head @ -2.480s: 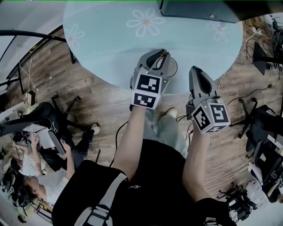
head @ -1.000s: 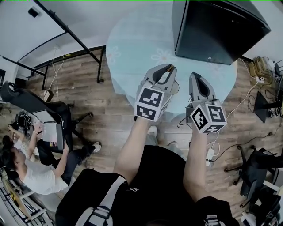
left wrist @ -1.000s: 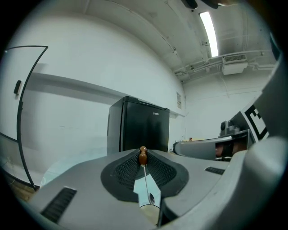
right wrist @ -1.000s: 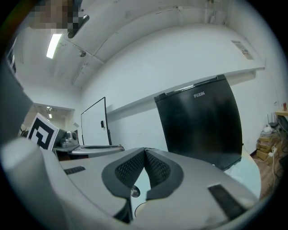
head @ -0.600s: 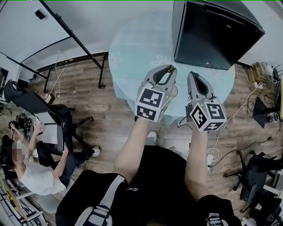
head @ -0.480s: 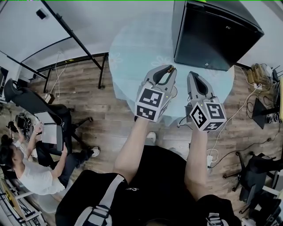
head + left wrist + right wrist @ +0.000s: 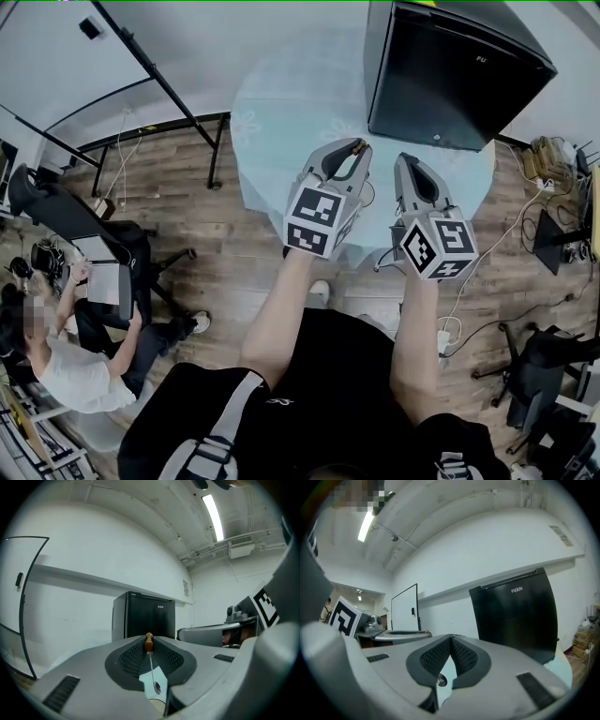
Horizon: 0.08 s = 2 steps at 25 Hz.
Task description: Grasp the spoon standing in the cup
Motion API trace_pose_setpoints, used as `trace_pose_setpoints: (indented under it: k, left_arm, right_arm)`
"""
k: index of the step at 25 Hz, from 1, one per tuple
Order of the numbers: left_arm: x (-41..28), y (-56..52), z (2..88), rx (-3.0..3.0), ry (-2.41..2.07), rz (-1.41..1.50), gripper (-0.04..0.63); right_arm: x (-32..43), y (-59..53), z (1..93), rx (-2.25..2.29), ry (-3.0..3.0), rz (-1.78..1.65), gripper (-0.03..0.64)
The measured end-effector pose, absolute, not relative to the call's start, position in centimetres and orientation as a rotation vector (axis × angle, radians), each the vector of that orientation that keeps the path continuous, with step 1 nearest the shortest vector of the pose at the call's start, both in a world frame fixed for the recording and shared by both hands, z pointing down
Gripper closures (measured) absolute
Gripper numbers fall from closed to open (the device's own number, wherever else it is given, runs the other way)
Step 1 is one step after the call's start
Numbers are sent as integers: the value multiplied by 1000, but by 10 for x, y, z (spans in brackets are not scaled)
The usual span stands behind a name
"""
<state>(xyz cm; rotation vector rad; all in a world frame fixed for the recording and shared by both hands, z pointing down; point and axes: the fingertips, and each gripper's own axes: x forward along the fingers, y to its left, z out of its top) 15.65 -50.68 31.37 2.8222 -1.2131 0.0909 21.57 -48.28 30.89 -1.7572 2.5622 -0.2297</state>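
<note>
Grasp looks done: the left gripper [image 7: 344,152] at frame center is clamped on the brown-knobbed spoon [image 7: 149,644], held in the air over the round blue table [image 7: 281,122] - no cup in sight - while the right gripper [image 7: 451,638] beside it is closed and empty.

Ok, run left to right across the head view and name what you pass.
Black office chair → left gripper, shut on the spoon → right gripper → dark chair at the lower right.
</note>
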Motion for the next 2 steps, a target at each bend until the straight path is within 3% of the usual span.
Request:
trace_pose_setpoints:
  k: [2]
  left_arm:
    - [156,-505,315,2816,-1215,84,532]
  right_arm:
    - [217,-481,310,-1758,2562,-231,612]
